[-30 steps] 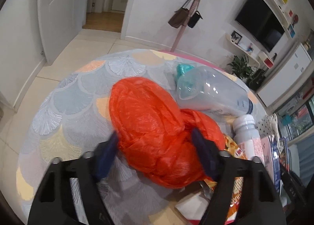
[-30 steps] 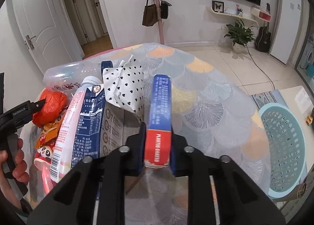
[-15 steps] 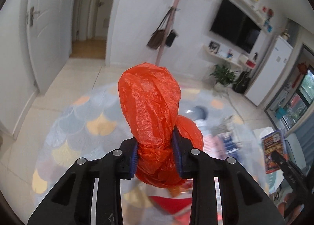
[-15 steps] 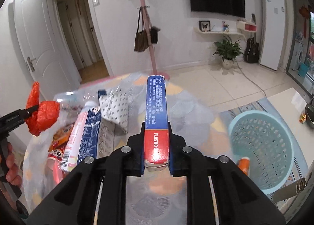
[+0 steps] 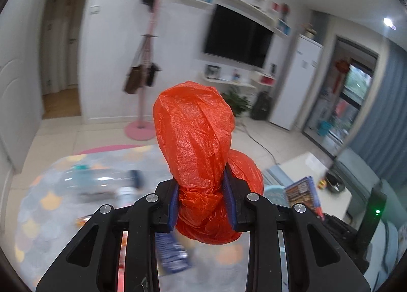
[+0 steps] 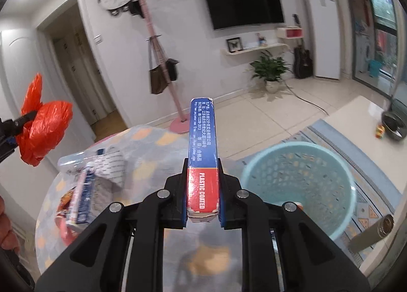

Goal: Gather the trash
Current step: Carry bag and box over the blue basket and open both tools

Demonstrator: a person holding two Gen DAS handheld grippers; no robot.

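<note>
Left wrist view: my left gripper (image 5: 201, 203) is pressed tight on the crumpled orange bag (image 5: 195, 139), held aloft above the round table (image 5: 38, 215). Plastic bottle (image 5: 101, 183) lies at nine o'clock, blurred. I judge a firm pinch must hold during carry.

Right wrist view: my right gripper (image 6: 202, 204) pinches the blue-red card box (image 6: 202, 154) upright. Blue basket (image 6: 300, 182) sits at three o'clock, beyond the table edge; I should swing there and release low. Remaining litter (image 6: 81, 190) at nine o'clock, nothing blocking.

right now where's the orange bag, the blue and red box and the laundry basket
orange bag (image 5: 195, 139): left wrist view, on its crinkled upper bulge above the claw
blue and red box (image 6: 203, 139): right wrist view, on its blue printed edge
laundry basket (image 6: 328, 205): right wrist view, on its perforated inner wall
</note>
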